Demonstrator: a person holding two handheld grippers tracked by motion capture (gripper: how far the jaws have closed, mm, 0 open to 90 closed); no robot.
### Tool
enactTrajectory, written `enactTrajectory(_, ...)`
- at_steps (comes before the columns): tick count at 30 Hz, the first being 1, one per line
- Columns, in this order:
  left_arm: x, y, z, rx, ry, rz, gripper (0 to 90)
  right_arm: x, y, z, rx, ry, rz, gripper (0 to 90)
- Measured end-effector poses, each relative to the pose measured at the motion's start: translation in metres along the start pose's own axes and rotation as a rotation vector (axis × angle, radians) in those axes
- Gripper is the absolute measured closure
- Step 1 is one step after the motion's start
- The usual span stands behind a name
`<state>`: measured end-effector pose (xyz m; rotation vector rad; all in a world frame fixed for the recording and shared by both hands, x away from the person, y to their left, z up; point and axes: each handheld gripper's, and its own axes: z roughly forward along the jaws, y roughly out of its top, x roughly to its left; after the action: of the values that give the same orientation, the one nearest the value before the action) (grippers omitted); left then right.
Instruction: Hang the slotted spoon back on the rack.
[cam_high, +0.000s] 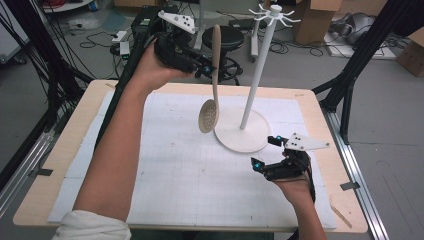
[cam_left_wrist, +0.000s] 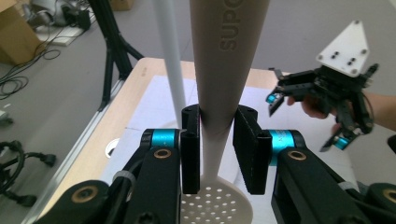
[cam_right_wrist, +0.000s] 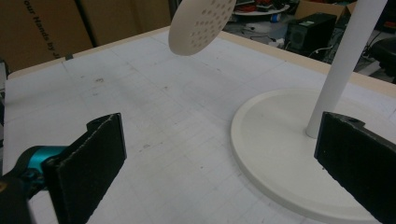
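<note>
Left tongs (cam_high: 207, 67) clenched on spoon (cam_high: 212, 95), bowl hanging below. Right tongs (cam_high: 265, 152) released beside stand (cam_high: 250, 100). Might swing, bump pole, slip out.

Jaws wide apart; skimmer head (cam_right_wrist: 201, 23) above mat (cam_right_wrist: 140, 107); stand base (cam_right_wrist: 275, 154) right.

The cream plastic spoon with holes (cam_high: 209, 114) looks smooth and matt. The white round-based stand (cam_high: 242, 131) looks smooth too. The pale wooden tabletop (cam_high: 85, 114) carries a white paper grid sheet (cam_high: 185, 170).
</note>
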<state>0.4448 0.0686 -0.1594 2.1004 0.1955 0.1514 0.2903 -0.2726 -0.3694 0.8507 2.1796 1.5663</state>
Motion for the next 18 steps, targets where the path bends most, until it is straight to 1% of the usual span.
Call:
enactTrajectory(3,0.004,0.005,0.004,0.016,0.021,-0.006,73.0,0.000,0.000,0.000,-0.001,-0.002,0.001,0.6)
enactTrajectory(5,0.008,0.007,0.005,0.012,0.034,-0.019,73.0,-0.001,0.000,0.000,-0.003,-0.003,-0.001,0.5)
enactTrajectory(7,0.011,0.010,0.006,0.018,0.046,-0.029,73.0,0.000,0.000,0.000,-0.004,-0.003,-0.001,0.6)
enactTrajectory(8,0.012,0.012,0.007,0.020,0.046,-0.026,73.1,0.000,0.000,0.000,0.002,0.000,0.004,0.6)
enactTrajectory(10,0.012,0.016,0.008,0.033,0.052,-0.023,73.0,0.000,0.000,0.001,-0.001,0.000,-0.007,0.6)
enactTrajectory(11,0.011,0.021,0.011,0.030,0.055,-0.011,73.1,0.000,0.000,0.000,-0.001,0.000,0.000,0.5)
enactTrajectory(12,0.011,0.021,0.011,0.030,0.055,-0.011,73.0,0.000,0.000,0.000,-0.001,0.000,0.000,0.5)
enactTrajectory(14,0.011,0.026,0.013,0.028,0.050,-0.009,73.0,0.000,0.000,0.000,0.001,-0.001,0.003,0.6)
enactTrajectory(17,0.010,0.035,0.020,0.052,0.051,-0.002,73.0,0.000,0.000,0.001,0.000,-0.001,-0.002,0.5)
enactTrajectory(18,0.009,0.037,0.022,0.060,0.056,0.008,73.0,0.000,0.000,0.001,-0.001,-0.001,-0.005,0.6)
